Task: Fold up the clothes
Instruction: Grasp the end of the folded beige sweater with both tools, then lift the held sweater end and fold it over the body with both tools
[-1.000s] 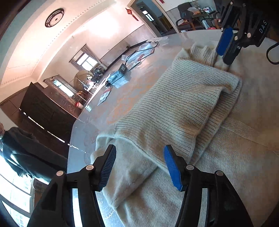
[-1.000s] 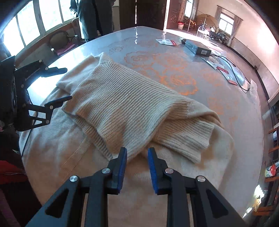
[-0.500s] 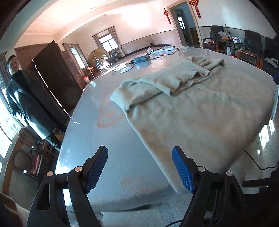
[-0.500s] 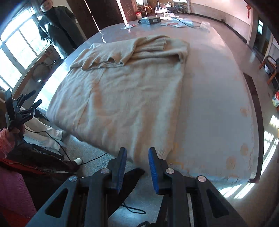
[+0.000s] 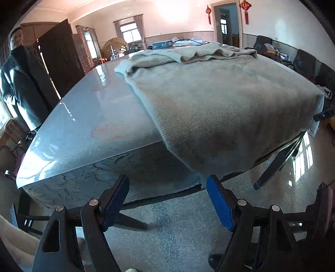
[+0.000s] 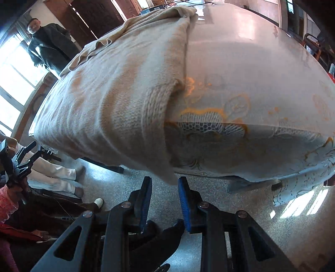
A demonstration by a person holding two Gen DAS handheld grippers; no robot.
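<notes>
The sweater (image 5: 219, 100) lies on the table (image 5: 83, 117) (near hem overhanging its edge).

No legible text, label, brand, number or sign found in either wrist view. The red hanging ornaments (image 5: 245, 8) beside the doorway, far beyond the left gripper's tongs, carry no readable characters. The tablecloth (image 6: 240, 117) ahead of the right tongs bears patterns only.

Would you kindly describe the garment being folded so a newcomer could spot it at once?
Start from the large glossy table with orange flower patterns. Spread across it, its bottom edge hanging over the near side, lies the beige knitted sweater. It is the only clothing there, with its sleeves folded at the far end.
</notes>
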